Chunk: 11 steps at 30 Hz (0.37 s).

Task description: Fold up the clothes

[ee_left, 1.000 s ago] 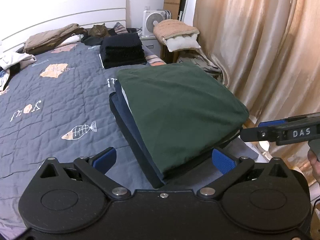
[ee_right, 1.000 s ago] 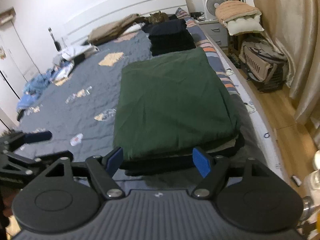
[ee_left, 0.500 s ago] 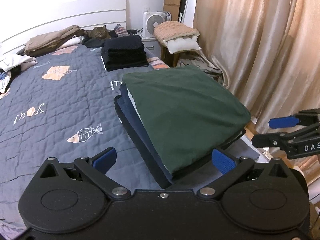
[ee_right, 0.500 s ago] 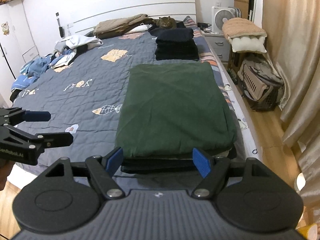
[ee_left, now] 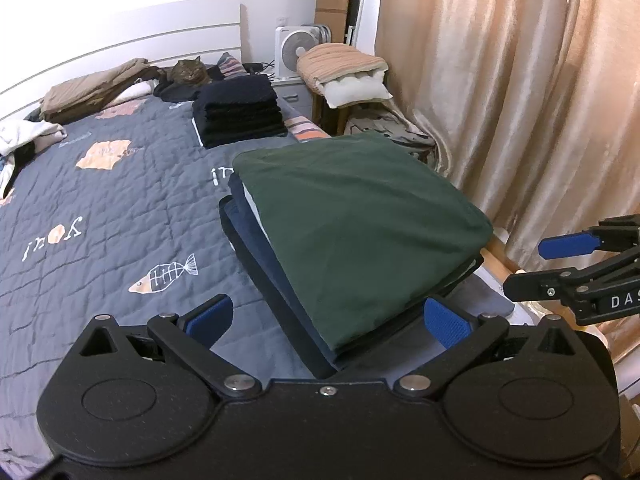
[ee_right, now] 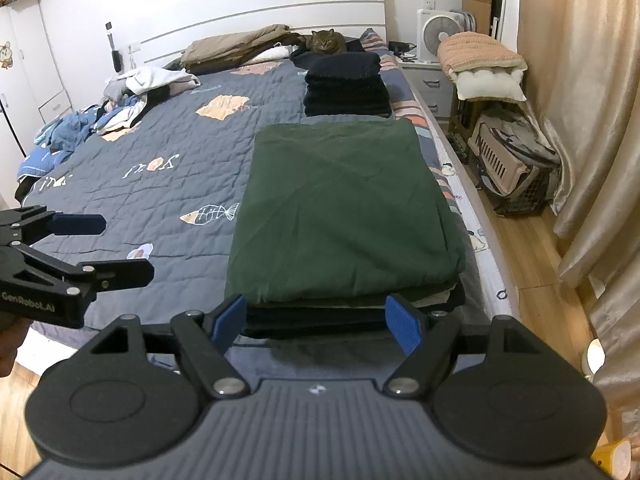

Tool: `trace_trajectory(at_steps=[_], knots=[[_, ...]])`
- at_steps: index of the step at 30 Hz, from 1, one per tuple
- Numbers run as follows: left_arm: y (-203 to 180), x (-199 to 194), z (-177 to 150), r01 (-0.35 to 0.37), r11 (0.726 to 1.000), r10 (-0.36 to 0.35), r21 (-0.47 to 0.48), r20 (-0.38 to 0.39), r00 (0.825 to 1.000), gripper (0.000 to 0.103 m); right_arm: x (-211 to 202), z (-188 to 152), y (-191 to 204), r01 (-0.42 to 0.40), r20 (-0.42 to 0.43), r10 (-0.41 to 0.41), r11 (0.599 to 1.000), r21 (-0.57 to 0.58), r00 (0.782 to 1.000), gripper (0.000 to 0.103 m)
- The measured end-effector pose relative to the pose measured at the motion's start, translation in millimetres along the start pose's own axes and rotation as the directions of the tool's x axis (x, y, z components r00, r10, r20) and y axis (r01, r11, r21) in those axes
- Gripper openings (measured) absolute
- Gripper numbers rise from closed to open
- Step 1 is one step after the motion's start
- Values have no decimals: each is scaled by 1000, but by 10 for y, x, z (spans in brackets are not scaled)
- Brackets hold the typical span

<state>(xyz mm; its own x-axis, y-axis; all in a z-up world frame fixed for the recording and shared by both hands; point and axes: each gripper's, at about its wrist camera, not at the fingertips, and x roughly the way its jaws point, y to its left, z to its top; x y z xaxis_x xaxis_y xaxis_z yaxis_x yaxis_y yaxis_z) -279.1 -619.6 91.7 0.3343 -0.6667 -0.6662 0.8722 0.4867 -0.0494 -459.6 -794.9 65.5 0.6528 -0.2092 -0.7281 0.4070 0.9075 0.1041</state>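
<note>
- A bed (ee_right: 168, 184) with a grey quilt printed with fish fills the room; a cat (ee_right: 326, 42) sits by the headboard, and beige curtains (ee_right: 580, 120) hang at the right.
- A black folded pile (ee_right: 346, 88) lies beyond the green stack (ee_right: 340, 216) near the bed's right edge.
- The left tool (ee_left: 326, 314) and right tool (ee_right: 320, 316) hover just before the stack's near end, jaws apart, holding nothing.
</note>
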Motion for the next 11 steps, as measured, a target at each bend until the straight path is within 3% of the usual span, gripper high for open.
trace_trajectory(at_steps=[11], knots=[[-92, -30, -42, -30, 999, 29, 36, 28, 999, 103, -3, -7, 10, -4, -4, 4, 1000, -2, 1000, 76]])
